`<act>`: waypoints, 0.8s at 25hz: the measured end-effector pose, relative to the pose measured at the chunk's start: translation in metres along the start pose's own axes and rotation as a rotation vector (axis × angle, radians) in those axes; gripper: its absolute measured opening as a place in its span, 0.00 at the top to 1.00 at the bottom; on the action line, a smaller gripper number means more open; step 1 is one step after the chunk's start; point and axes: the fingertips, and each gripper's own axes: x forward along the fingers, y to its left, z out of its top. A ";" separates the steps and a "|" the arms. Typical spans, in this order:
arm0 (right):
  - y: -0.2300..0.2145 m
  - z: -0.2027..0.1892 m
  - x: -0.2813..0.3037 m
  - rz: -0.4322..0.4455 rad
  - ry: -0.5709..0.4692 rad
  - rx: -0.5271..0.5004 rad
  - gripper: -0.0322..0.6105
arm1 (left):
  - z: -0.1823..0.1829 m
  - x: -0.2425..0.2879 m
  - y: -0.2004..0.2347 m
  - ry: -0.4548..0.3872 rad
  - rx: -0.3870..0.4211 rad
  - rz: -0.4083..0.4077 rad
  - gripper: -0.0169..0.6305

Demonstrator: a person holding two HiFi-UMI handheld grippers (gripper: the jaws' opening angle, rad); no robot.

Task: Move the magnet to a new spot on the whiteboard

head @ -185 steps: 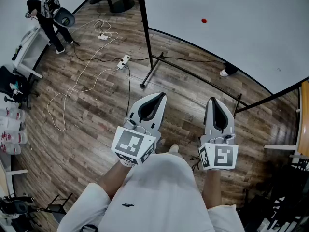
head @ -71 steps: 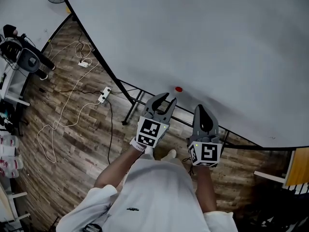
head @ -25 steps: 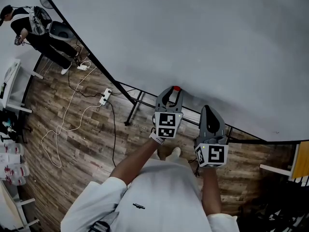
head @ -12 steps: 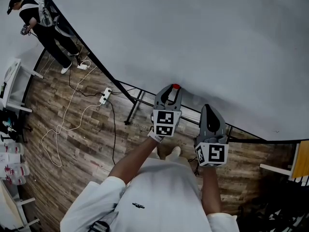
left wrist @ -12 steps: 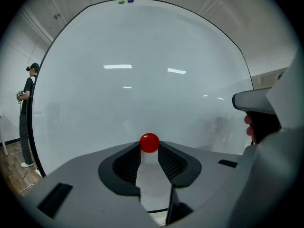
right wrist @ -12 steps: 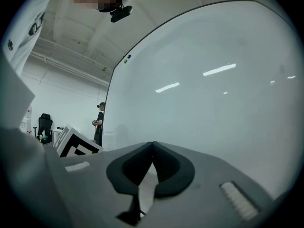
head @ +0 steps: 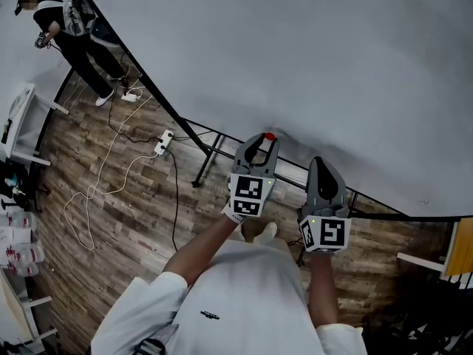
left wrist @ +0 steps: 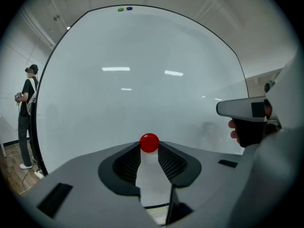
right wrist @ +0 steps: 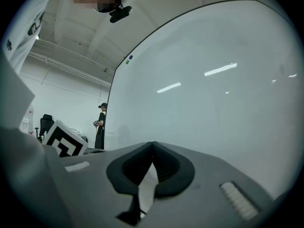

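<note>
**Your left gripper (head: 261, 143) has the red magnet (left wrist: 149, 142) at its tips, low on the whiteboard (head: 318, 50).**

In the left gripper view, the two jaws are closed on the magnet, one tip on each side of the small red ball, and the white board surface is directly behind it. I cannot tell if the magnet touches the board. In the head view the magnet is near the bottom edge of the board, just above the black frame. Your right gripper (head: 320, 167) is beside the left one, a little lower, and its jaws are together at the tips with nothing between them. A green and a blue magnet (left wrist: 124, 8) sit at the top edge of the board. Another person (head: 63, 21) stands at the far left end of the board on the wooden floor (head: 111, 220).
</note>
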 end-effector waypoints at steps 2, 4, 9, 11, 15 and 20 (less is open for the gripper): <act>0.003 0.001 0.000 0.007 0.000 -0.002 0.95 | 0.004 -0.008 0.002 -0.010 0.000 -0.007 0.79; 0.006 0.002 -0.001 0.015 0.000 -0.004 0.95 | 0.009 -0.018 0.006 -0.017 0.005 -0.007 0.79; 0.009 0.005 0.002 0.036 0.009 -0.013 0.95 | 0.023 -0.041 0.016 -0.038 0.016 -0.002 0.79; 0.014 0.006 0.003 0.056 0.018 -0.039 0.95 | 0.029 -0.048 0.019 -0.040 0.020 -0.003 0.79; 0.023 0.007 0.005 0.073 0.054 -0.124 0.95 | 0.038 -0.063 0.026 -0.036 0.023 0.000 0.79; 0.024 0.021 0.003 0.041 0.079 -0.171 0.95 | 0.052 -0.082 0.027 -0.046 0.017 0.007 0.79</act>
